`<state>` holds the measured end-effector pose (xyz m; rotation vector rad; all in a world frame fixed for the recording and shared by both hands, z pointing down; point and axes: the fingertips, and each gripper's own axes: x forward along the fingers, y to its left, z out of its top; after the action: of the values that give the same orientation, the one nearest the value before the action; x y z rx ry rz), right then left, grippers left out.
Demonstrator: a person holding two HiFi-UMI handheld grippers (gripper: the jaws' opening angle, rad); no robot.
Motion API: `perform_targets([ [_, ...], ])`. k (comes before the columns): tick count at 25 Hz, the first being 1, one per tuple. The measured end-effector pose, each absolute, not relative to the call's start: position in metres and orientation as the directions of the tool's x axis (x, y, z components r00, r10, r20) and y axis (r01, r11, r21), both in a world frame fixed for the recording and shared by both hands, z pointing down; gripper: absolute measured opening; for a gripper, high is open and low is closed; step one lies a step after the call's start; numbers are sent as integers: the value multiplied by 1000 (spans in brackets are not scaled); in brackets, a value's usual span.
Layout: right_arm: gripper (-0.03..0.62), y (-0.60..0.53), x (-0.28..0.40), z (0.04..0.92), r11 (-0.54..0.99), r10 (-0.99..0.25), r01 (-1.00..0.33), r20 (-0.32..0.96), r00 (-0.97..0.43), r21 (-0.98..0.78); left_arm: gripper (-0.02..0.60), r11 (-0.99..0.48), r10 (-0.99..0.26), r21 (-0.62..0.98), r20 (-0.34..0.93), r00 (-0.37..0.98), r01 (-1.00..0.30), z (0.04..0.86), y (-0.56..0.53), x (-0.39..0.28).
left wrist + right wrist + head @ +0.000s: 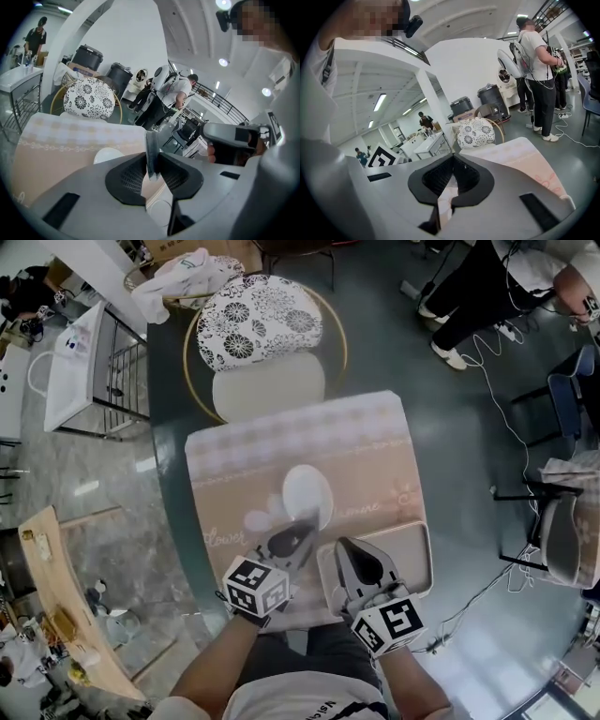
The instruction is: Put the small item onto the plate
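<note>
Our left claw pinches a thin grey piece near the plate, maybe to drop it there. Our right claw is pressed together, empty.

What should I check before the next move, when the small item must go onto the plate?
1. Small item gripped: ok. A thin grey piece stands clamped between the jaws of the left gripper.
2. Plate free to receive it: ok. Its visible face is bare.
3. Item over the plate: not ok. In the left gripper view the plate lies ahead and to the left of the jaws.
4. Right gripper out of the way: ok. It is shut, empty, and over the tray beside the plate.
5. Height of the item above the plate: cannot tell.
</note>
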<state>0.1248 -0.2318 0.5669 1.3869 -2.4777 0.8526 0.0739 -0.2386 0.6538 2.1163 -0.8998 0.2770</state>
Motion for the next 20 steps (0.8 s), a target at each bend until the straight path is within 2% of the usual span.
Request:
perform_targets([
  [20,14,-252,142,616,390,-680,-811,457,-573,-437,87,-315,-391,607,618,682,-730,768,-258,97],
])
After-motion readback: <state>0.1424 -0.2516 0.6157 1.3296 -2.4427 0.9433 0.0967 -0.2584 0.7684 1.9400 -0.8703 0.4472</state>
